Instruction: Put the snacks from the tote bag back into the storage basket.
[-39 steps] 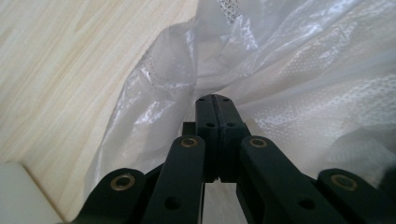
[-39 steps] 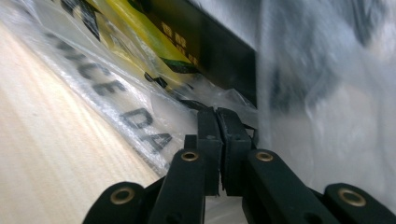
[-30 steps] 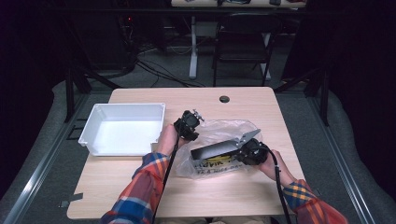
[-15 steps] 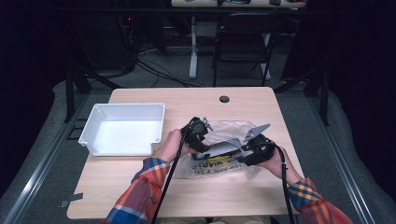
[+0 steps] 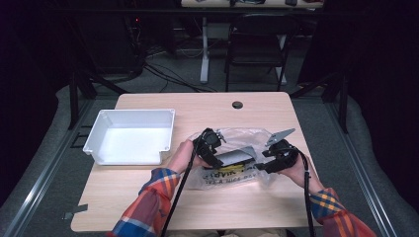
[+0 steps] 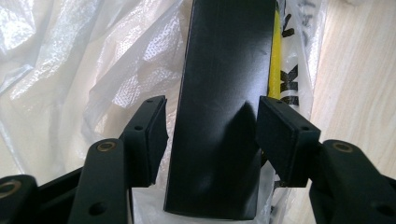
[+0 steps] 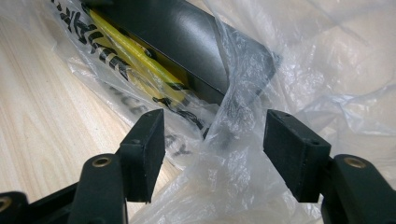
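Left gripper [image 6: 212, 135] fingers apart, straddling black box [image 6: 224, 93] inside plastic bag [image 5: 232, 163] on surface [image 5: 148, 197]. Right gripper [image 7: 212, 140] fingers apart around bag fold. Best: pinch film only, box squarely.

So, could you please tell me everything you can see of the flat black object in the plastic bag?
The flat black object is a long, smooth slab with a slight sheen and straight edges; its material cannot be told. It lies on the wooden table, partly inside a crinkled clear plastic bag with black lettering, over a yellow strip. One end pokes out between the open left tongs; the pads are close to its edges, contact unclear. The other end is wrapped in bag film before the open right tongs.
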`<control>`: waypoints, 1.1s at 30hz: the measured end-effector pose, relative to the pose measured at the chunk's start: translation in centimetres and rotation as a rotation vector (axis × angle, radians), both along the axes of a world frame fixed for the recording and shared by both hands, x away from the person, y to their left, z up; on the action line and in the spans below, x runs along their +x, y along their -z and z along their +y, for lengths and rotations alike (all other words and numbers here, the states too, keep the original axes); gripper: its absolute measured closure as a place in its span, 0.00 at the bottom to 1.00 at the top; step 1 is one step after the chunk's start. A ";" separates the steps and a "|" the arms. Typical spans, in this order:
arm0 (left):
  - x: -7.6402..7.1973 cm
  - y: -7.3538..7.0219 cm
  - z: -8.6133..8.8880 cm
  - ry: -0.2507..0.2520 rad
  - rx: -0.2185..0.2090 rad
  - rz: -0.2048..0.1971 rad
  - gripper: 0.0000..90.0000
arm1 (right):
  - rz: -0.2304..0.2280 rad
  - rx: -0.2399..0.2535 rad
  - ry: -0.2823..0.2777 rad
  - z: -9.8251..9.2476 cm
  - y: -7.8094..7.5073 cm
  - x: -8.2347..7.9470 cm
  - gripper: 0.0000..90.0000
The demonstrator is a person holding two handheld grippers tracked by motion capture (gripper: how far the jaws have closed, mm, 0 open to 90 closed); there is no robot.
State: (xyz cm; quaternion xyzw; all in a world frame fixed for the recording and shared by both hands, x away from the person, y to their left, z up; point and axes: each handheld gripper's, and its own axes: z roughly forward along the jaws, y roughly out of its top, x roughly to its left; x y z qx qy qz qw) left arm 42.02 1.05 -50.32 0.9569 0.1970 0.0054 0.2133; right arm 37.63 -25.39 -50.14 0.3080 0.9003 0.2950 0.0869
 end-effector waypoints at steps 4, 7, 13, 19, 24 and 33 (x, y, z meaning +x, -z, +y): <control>-0.1 0.2 -0.3 0.004 0.014 0.002 0.44 | 0.000 0.002 0.006 -0.1 0.2 0.1 0.43; -0.1 0.7 -0.6 -0.002 0.037 0.001 0.43 | 0.003 -0.003 0.009 -0.2 0.2 0.1 0.43; -0.1 1.5 -1.1 -0.006 0.087 -0.001 0.41 | 0.008 0.000 0.016 -0.3 0.4 0.2 0.43; -0.1 2.3 -1.8 0.012 0.158 -0.005 0.41 | 0.021 -0.007 0.023 -0.6 0.5 0.3 0.42; -0.1 2.8 -2.4 0.031 0.216 -0.007 0.42 | 0.021 -0.012 0.024 -0.7 0.6 0.4 0.40; -0.1 2.8 -2.7 0.052 0.234 -0.007 0.47 | 0.022 0.000 0.039 -0.9 0.6 0.5 0.39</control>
